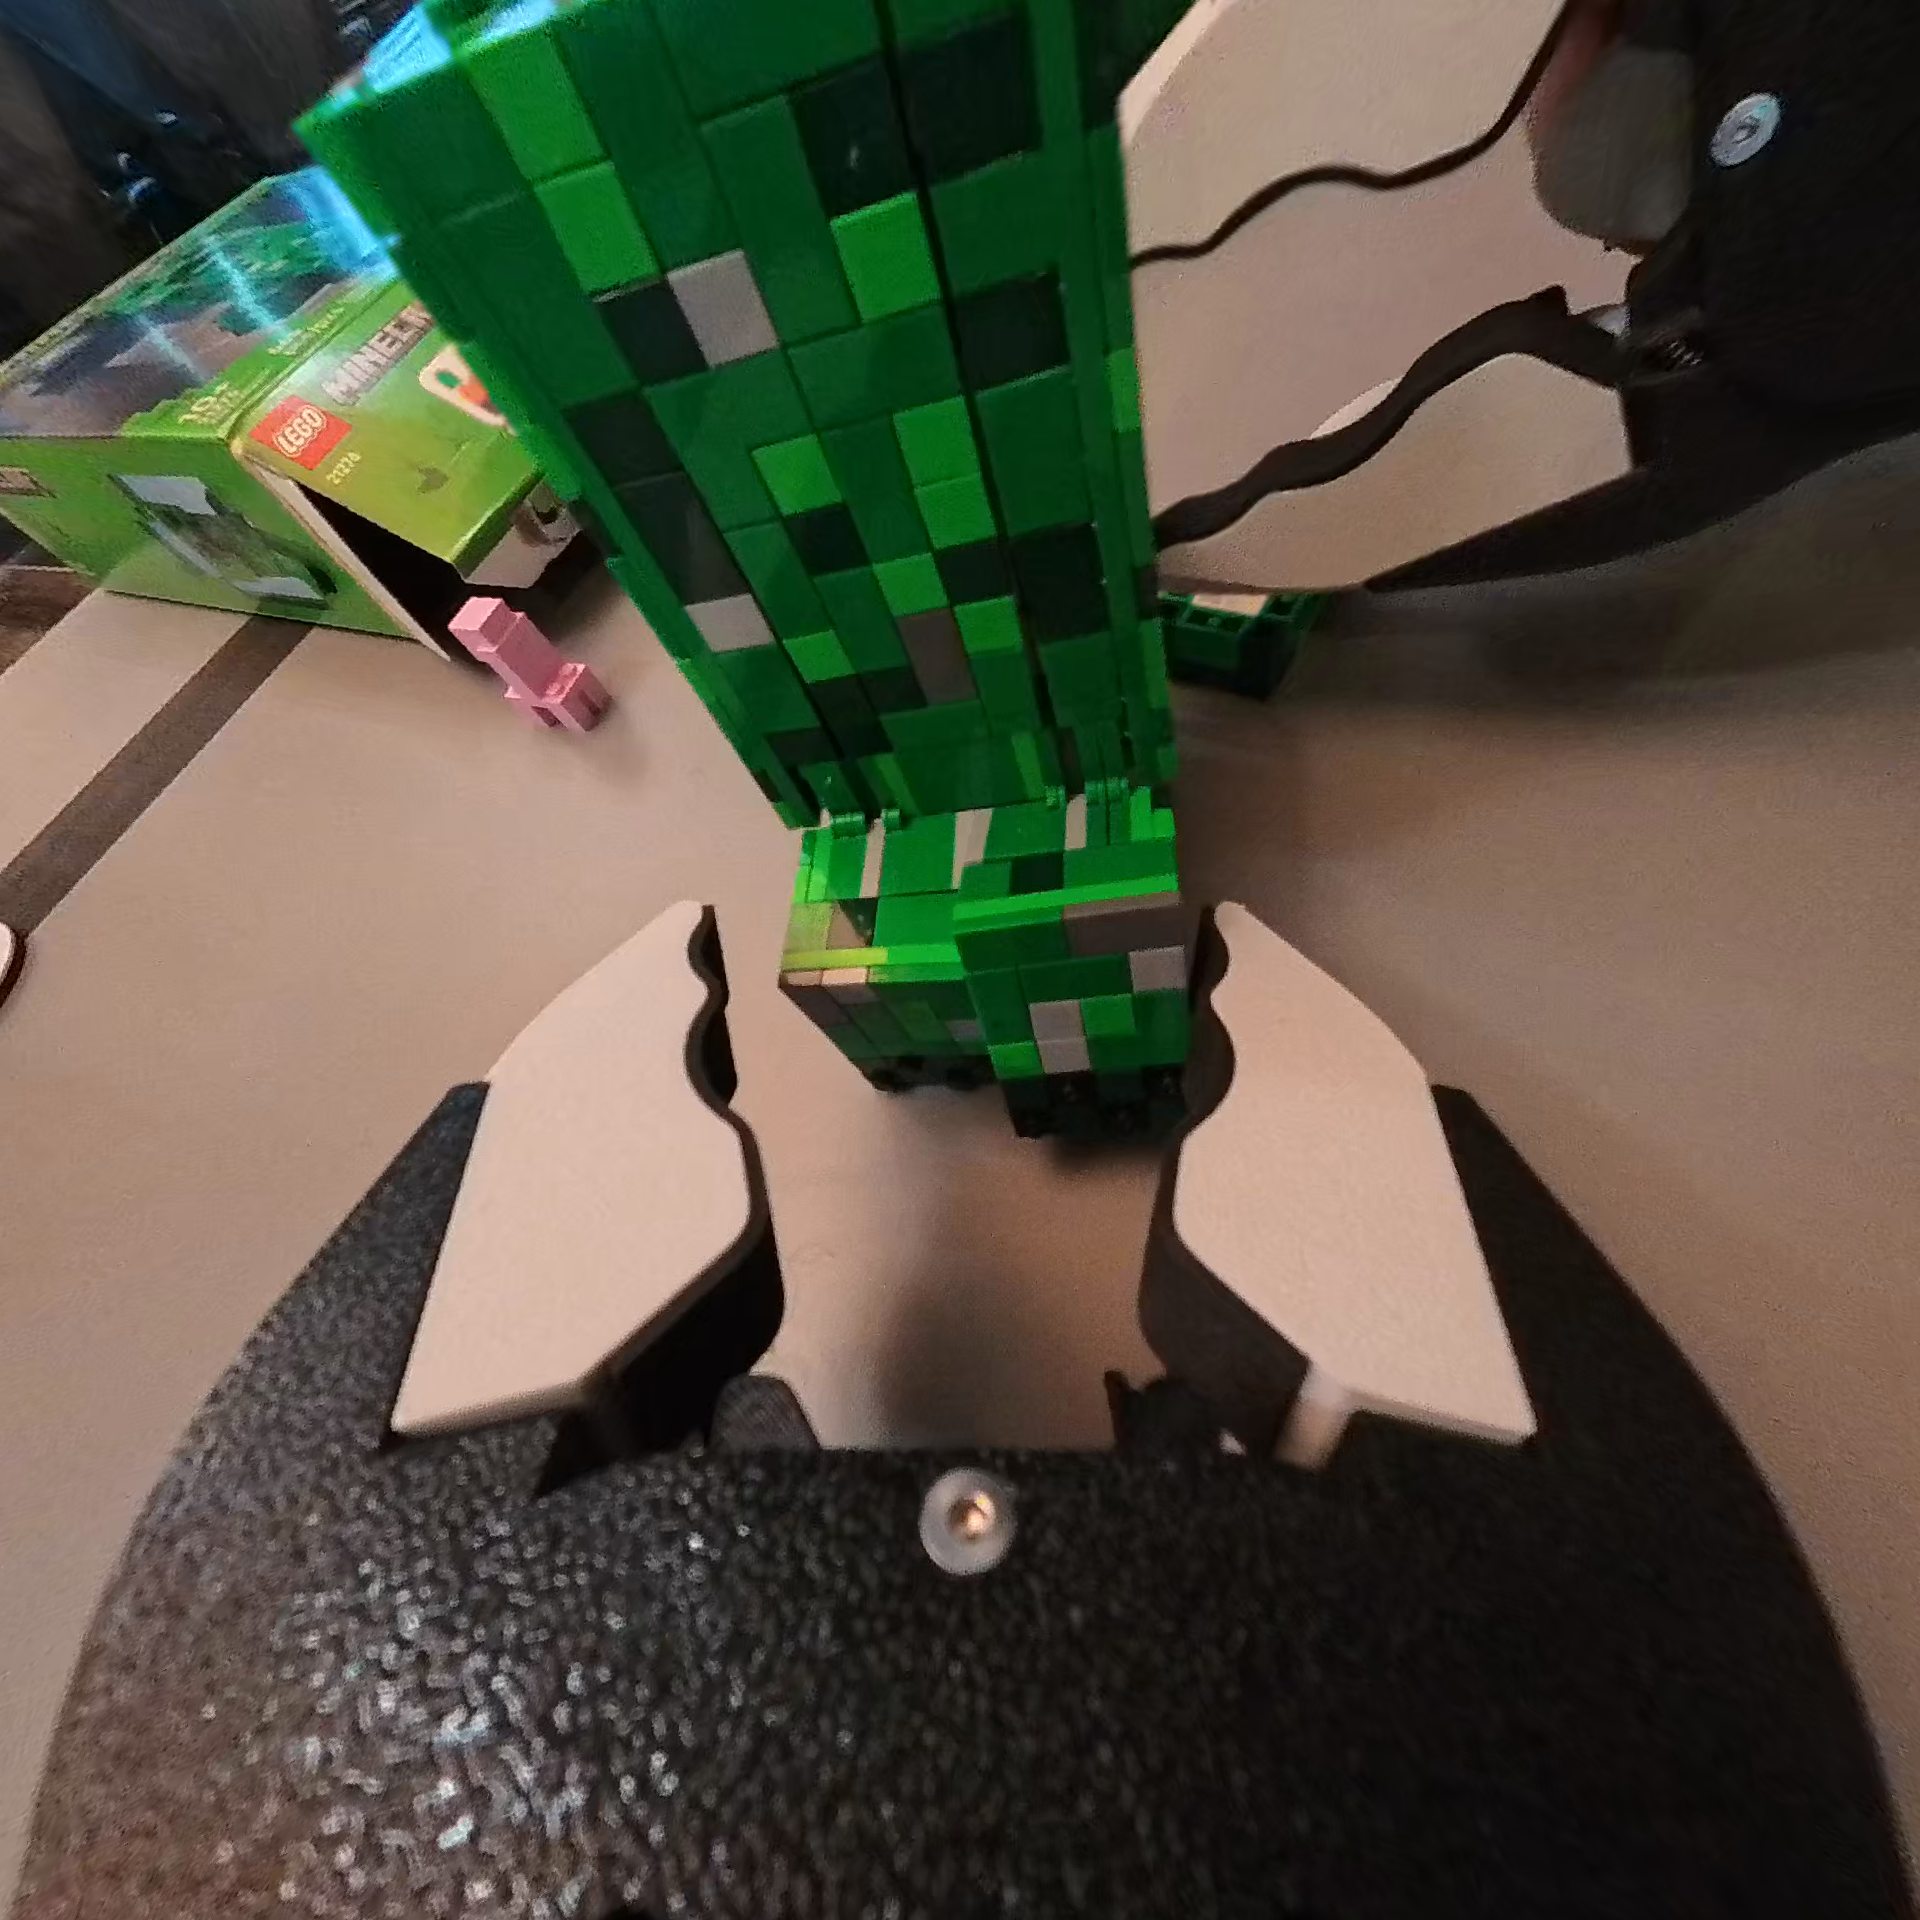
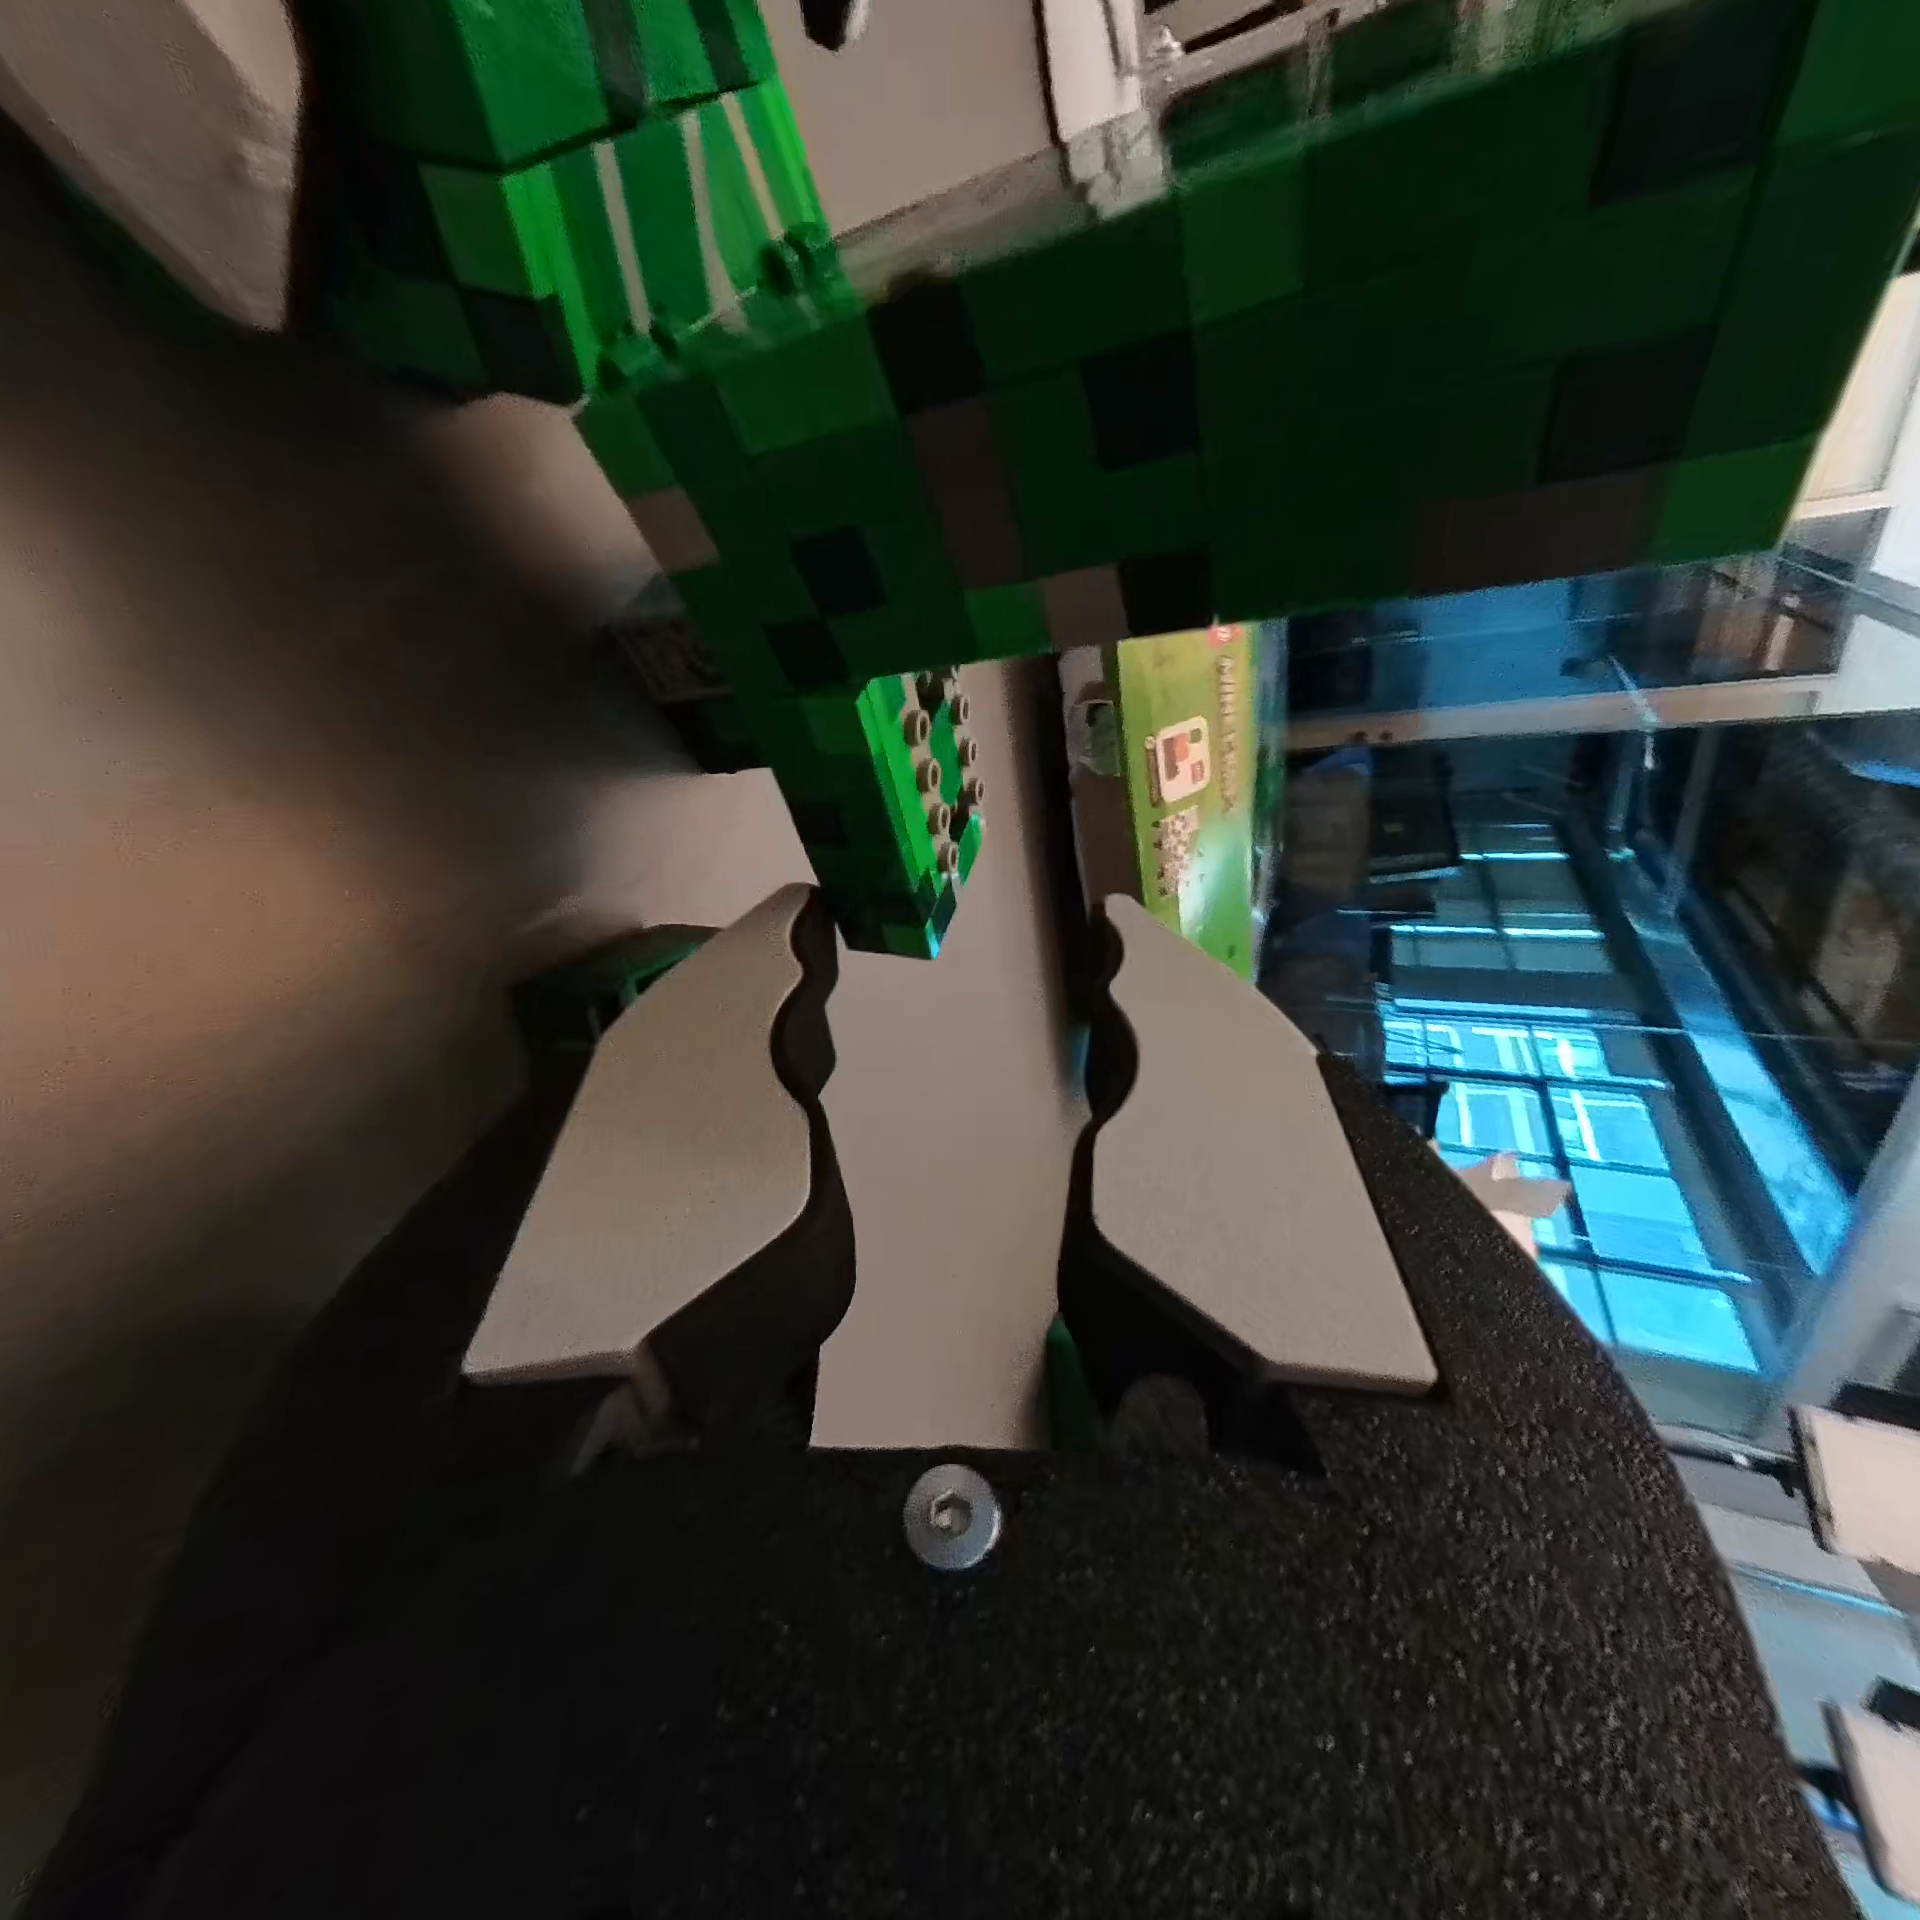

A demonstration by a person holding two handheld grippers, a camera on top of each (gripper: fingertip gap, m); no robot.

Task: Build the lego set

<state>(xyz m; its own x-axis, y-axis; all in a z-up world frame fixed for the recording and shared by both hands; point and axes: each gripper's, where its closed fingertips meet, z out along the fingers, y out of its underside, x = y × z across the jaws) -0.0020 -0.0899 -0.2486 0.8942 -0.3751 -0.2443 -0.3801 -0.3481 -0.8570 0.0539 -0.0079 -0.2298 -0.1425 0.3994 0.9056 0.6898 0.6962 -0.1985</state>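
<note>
Both tools (image 1: 961, 1023) (image 2: 961, 940) agape, empty, green box (image 1: 260, 457) end flap open, contents unseen

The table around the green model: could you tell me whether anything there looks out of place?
A pink figure lies tipped on the table by the box, whose end flap hangs open. The model stands upright.

So the green brick figure (image 1: 831, 468) is standing on the table (image 1: 312, 1039), feet right between the wide-apart fingers of the left gripper (image 1: 961, 935). Left of the figure: green box (image 1: 239, 468), pink piece (image 1: 530, 665). Right of it, the other gripper (image 1: 1558, 468).
</note>
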